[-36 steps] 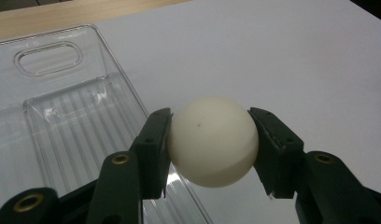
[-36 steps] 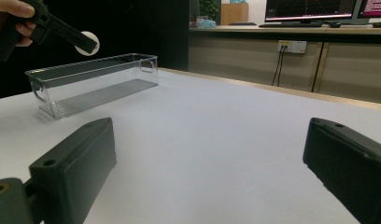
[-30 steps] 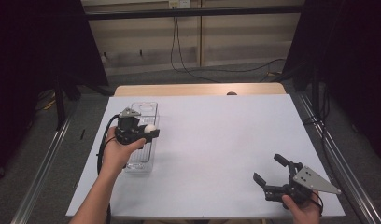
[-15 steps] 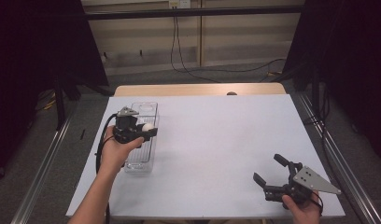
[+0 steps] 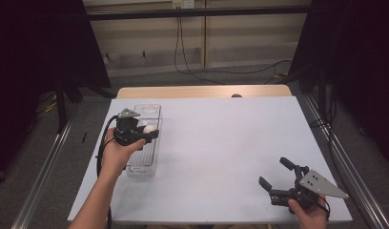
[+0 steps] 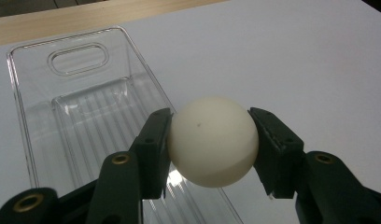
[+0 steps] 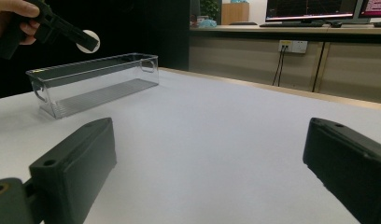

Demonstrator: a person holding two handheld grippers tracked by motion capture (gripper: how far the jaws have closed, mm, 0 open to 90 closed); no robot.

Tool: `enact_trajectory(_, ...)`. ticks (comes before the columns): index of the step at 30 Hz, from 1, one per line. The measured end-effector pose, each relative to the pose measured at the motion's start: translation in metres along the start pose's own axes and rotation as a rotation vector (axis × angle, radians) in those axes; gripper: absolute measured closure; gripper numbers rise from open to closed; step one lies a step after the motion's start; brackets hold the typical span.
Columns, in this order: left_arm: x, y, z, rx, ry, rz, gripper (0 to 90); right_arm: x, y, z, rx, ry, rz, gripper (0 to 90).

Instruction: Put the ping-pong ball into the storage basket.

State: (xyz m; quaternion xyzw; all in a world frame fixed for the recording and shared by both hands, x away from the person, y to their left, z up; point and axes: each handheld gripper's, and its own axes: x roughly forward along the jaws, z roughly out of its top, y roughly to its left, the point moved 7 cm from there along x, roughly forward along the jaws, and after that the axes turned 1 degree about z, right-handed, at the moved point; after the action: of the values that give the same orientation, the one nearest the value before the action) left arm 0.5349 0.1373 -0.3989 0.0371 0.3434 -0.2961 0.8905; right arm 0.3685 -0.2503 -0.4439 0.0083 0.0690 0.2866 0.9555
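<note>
While the left gripper (image 6: pixel 212 144) holds its jaws closed on a white ball (image 6: pixel 213 141), the clear plastic bin (image 6: pixel 86 116) lies just beneath and beyond them.

The ball is lifted but not yet released into the bin, by my judgement. The right gripper (image 5: pixel 278 179) rests well apart on the white tabletop (image 5: pixel 230 143), jaws wide open, holding nothing. No readable writing.

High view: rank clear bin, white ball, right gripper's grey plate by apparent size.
1. clear bin, clearly the largest.
2. grey plate on the right gripper; it sits nearer the camera, which flatters it.
3. white ball, held in the left gripper above the bin.
</note>
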Motion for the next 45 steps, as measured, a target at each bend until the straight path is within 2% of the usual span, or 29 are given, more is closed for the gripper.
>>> enact_trajectory(7, 0.000, 0.005, 0.000, -0.002, -0.005, 0.009, 51.1, 0.000, 0.000, 0.000, 0.001, 0.000, 0.000, 2.2)
enact_trajectory(9, -0.001, 0.008, 0.000, 0.011, 0.005, 0.010, 51.1, 0.000, 0.000, 0.000, 0.000, 0.000, 0.000, 2.2)
enact_trajectory(14, 0.001, 0.011, -0.001, -0.015, -0.003, 0.028, 51.1, 0.000, 0.000, 0.000, 0.003, -0.001, -0.004, 2.2)
enact_trajectory(15, 0.001, 0.013, -0.002, -0.005, 0.008, 0.022, 51.1, 0.000, 0.000, 0.000, -0.001, 0.000, -0.001, 2.2)
enact_trajectory(17, 0.002, 0.014, -0.002, -0.017, -0.006, 0.037, 51.1, 0.000, 0.000, 0.000, 0.001, 0.001, -0.001, 2.2)
enact_trajectory(18, 0.001, 0.016, -0.004, -0.003, 0.005, 0.043, 51.0, 0.000, 0.000, 0.000, -0.001, 0.000, -0.001, 2.2)
enact_trajectory(19, 0.002, 0.015, -0.004, -0.024, -0.007, 0.034, 51.1, 0.000, 0.000, 0.000, 0.000, 0.001, -0.001, 2.3)
enact_trajectory(20, 0.002, 0.016, -0.004, -0.025, -0.009, 0.042, 51.0, 0.000, 0.000, 0.000, 0.000, 0.001, 0.000, 2.2)
enact_trajectory(25, 0.001, 0.023, -0.008, -0.006, 0.014, 0.055, 51.0, 0.000, 0.000, 0.000, 0.004, -0.002, -0.005, 2.2)
enact_trajectory(26, 0.003, 0.022, -0.007, -0.029, -0.004, 0.059, 51.1, 0.000, 0.000, 0.000, 0.004, -0.002, -0.005, 2.3)
enact_trajectory(28, 0.002, 0.023, -0.008, -0.010, 0.007, 0.055, 51.0, 0.000, 0.000, 0.000, 0.003, -0.002, -0.004, 2.2)
enact_trajectory(31, 0.004, 0.026, -0.010, -0.024, 0.003, 0.072, 51.0, 0.000, 0.000, 0.000, 0.004, -0.002, -0.005, 2.2)
enact_trajectory(34, 0.005, 0.027, -0.012, -0.033, 0.001, 0.070, 51.0, 0.000, 0.000, 0.000, 0.005, -0.001, -0.005, 2.2)
enact_trajectory(35, 0.005, 0.029, -0.013, -0.016, 0.011, 0.074, 51.0, 0.000, 0.000, 0.000, 0.004, -0.001, -0.005, 2.2)
enact_trajectory(38, 0.005, 0.030, -0.014, -0.028, 0.010, 0.087, 51.0, 0.000, 0.000, 0.000, 0.003, -0.001, -0.002, 2.2)
enact_trajectory(41, 0.005, 0.032, -0.016, -0.013, 0.022, 0.085, 51.0, 0.000, 0.000, 0.000, 0.005, -0.002, -0.005, 2.2)
enact_trajectory(45, 0.006, 0.034, -0.018, -0.022, 0.023, 0.096, 51.0, 0.000, 0.000, 0.000, 0.004, -0.002, -0.004, 2.2)
